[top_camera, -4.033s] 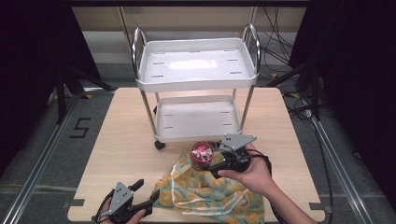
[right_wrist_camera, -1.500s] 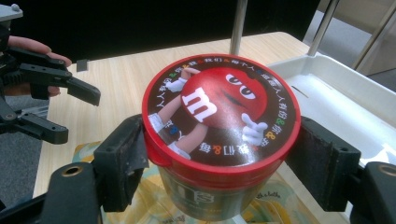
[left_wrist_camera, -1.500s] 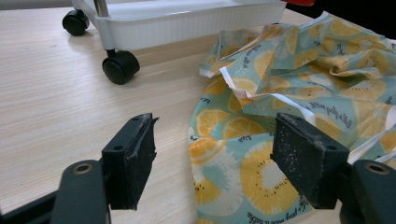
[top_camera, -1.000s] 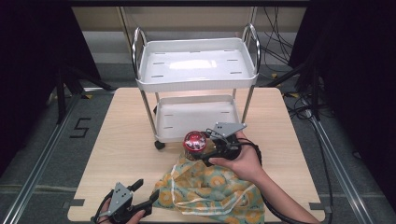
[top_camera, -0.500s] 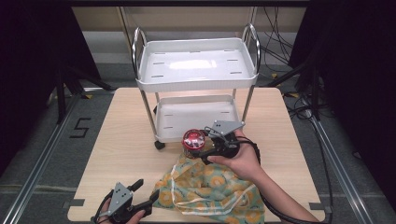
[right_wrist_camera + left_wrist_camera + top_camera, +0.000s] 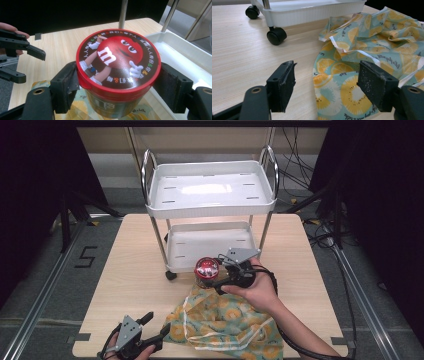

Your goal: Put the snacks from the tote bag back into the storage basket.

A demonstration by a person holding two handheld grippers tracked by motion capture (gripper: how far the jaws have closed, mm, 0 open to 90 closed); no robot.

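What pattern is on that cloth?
Yellow citrus slices on teal cloth, clearest in the left gripper view.

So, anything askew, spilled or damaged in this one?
Nothing spilled or damaged. The lemon-print cloth bag lies crumpled on the table, and the right gripper holds the candy tub lidded and upright beside the cart's lower tray.
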